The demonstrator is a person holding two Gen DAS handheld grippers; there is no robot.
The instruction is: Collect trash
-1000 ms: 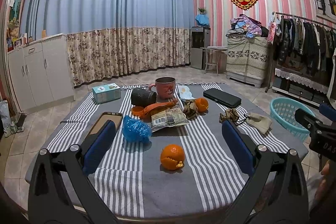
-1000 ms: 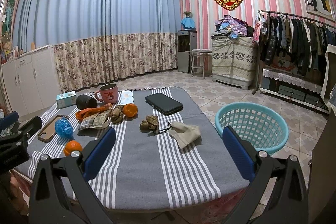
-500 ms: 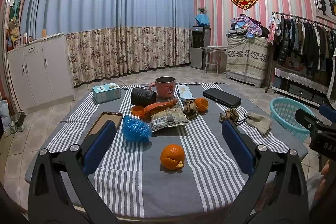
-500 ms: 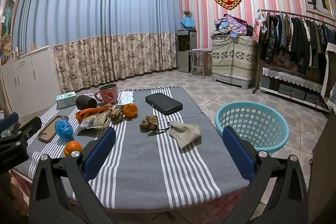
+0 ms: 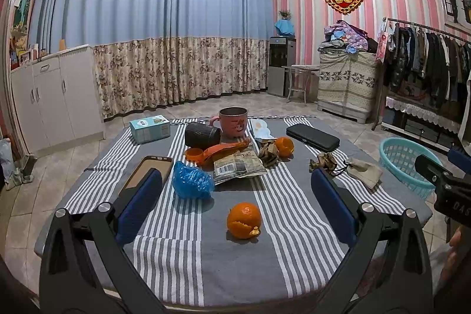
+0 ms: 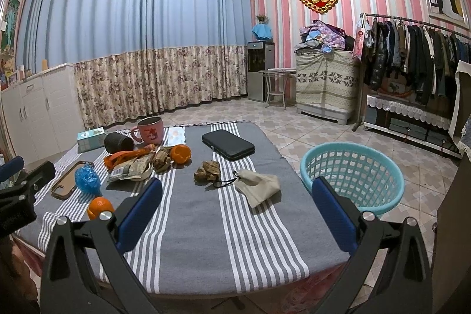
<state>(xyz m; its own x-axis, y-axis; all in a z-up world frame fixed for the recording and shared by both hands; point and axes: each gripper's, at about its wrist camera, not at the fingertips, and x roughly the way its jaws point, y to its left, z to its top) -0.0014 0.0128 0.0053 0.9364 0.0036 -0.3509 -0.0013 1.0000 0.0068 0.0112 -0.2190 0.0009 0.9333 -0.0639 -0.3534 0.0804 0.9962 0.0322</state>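
Beside table (image 6: 206, 225), teal basket (image 6: 351, 196), pink mug (image 6: 150, 131)

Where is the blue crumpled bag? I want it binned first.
Left wrist view, left of centre: the blue crumpled bag lies between the phone case and the snack wrapper.

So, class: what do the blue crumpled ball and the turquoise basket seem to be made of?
Blue crumpled ball: probably thin plastic film, glossy, since its creases catch the light. Turquoise basket: apparently moulded plastic, smooth and matte, with a regular lattice of holes in its wall.

Round turquoise plastic basket (image 6: 351, 175) stood right of grey striped-cloth table (image 6: 206, 225); peeled orange tangerine (image 5: 243, 220) lay before crumpled blue plastic bag (image 5: 192, 180).
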